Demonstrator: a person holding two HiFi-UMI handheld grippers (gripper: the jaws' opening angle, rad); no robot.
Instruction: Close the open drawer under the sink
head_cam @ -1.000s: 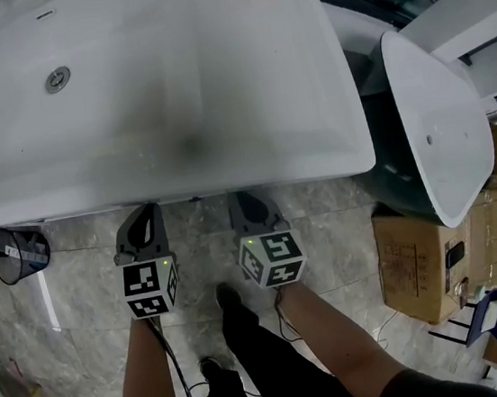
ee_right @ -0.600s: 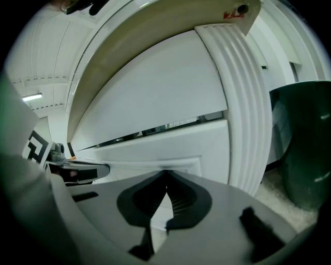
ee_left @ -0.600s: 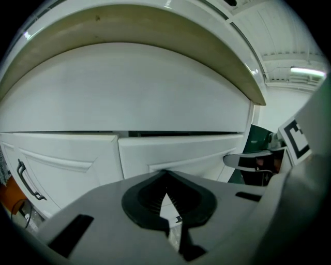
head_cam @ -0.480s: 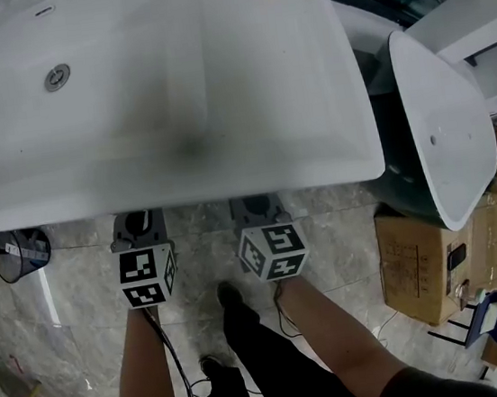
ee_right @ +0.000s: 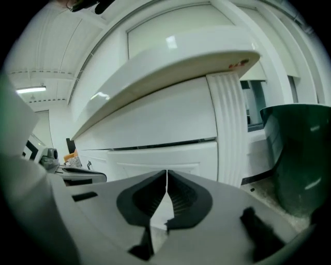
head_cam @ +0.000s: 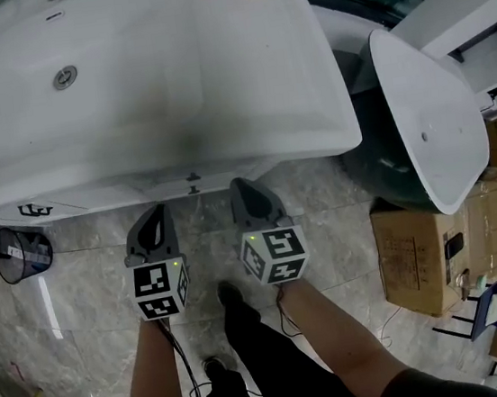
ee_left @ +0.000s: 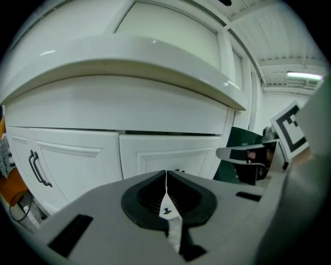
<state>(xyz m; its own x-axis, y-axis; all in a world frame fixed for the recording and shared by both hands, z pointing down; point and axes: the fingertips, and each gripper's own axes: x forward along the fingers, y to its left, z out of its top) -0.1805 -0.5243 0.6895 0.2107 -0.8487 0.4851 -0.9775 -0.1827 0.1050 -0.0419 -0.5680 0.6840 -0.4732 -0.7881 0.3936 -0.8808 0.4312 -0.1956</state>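
Drawer front, two closed grippers

Drawer (ee_left: 155, 152): white panelled front, seen directly ahead of both sets of jaws and below the rim of the sink (head_cam: 151, 79). A thin dark gap is seen along its top edge.
Left gripper (ee_left: 166, 173): jaws pressed together, nothing held.
Right gripper (ee_right: 167, 173): jaws likewise closed, empty.
Contact between jaws and drawer cannot be made out.

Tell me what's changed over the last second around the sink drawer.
Both the left gripper and the right gripper pulled back toward the person, out from under the sink rim after pushing in under it. Nothing was taken hold of or let go; both are shut and empty. The sink and cardboard box stayed put.
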